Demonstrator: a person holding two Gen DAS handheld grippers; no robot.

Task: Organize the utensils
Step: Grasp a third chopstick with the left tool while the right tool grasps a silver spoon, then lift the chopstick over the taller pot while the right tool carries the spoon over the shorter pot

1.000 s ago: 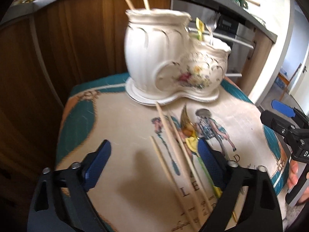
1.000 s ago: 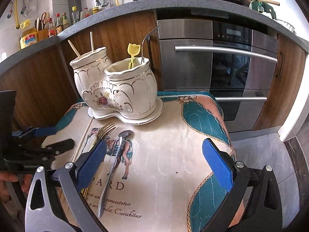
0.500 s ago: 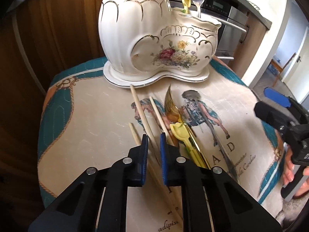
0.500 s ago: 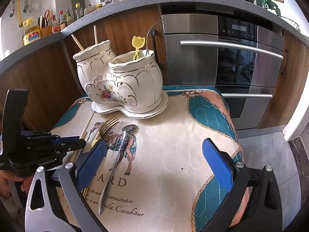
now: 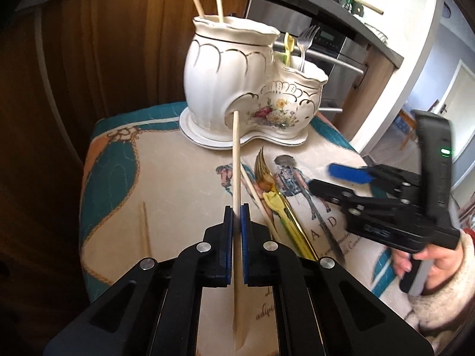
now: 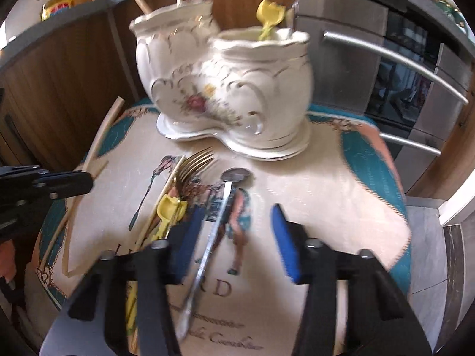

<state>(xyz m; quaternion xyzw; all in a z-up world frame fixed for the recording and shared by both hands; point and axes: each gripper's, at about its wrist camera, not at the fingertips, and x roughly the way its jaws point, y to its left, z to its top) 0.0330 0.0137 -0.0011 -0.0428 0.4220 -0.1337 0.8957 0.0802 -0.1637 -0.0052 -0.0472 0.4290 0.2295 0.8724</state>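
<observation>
Kitchen stool cloth (image 5: pixel 184 178); L tongs (image 5: pixel 236 216) w/ chopstick (image 5: pixel 236 160).

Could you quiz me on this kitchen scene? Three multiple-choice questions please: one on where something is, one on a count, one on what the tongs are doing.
1. Where does the silver spoon lie?
A. on the printed cloth
B. in the ceramic holder
C. on the oven

2. How many chopsticks stand in the holder's taller pot?
A. none
B. two
C. five

3. What are the left tongs doing?
A. standing wide open
B. gripping a fork
C. clamping one chopstick

Answers:
1 A, it lies flat before the holder.
2 B, two sticks poke above the rim.
3 C, the blue pads pinch the stick, lifted off the cloth.
</observation>
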